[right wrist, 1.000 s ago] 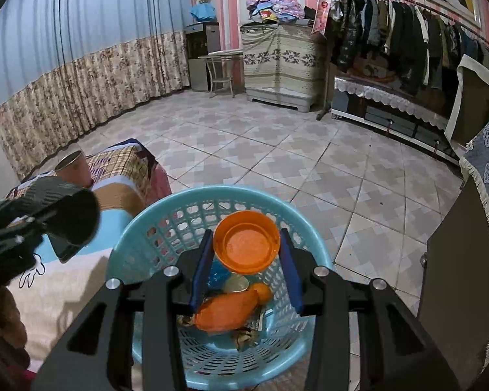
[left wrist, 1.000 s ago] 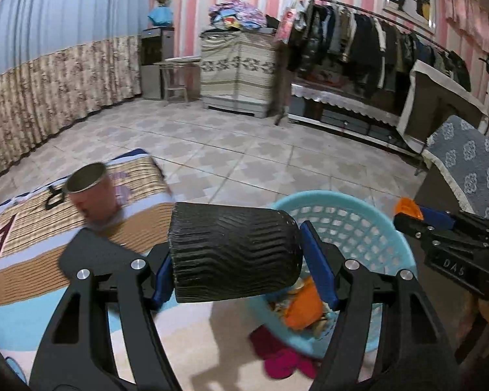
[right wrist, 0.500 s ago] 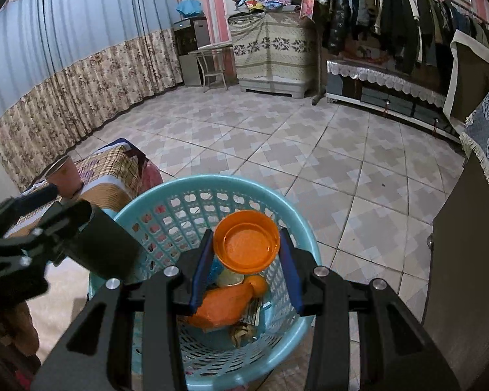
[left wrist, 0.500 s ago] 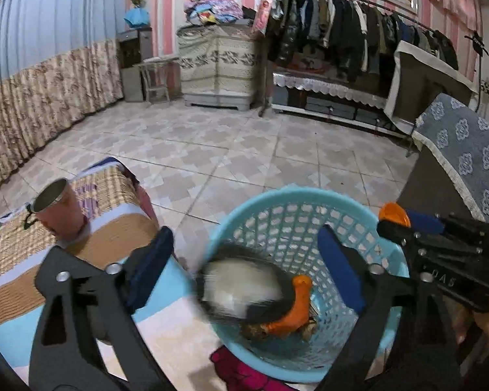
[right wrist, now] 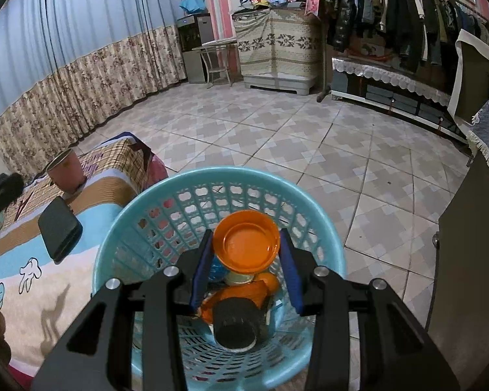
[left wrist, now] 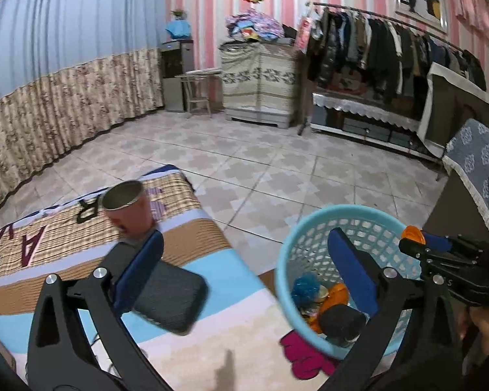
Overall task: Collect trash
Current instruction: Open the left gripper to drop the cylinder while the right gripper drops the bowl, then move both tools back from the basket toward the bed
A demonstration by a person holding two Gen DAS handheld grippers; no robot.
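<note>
Right gripper (right wrist: 244,268), tilted down over the blue basket (right wrist: 322,228) — jaws clamped on an orange lid (right wrist: 246,246). Left gripper (left wrist: 244,267) opening, empty — black cylinder (right wrist: 234,324) lies in the basket.

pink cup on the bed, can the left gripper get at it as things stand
Probably yes. The left gripper holds nothing, its jaws opening, and the pink cup stands upright ahead of its left finger; only the black case lies nearer, below.

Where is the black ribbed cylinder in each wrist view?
Left wrist: black ribbed cylinder lies low right, inside the light blue plastic mesh basket.
Right wrist: cylinder lies bottom centre, in the basket, under the orange lid.
Shared landmark: pink metal cup on the mat.
</note>
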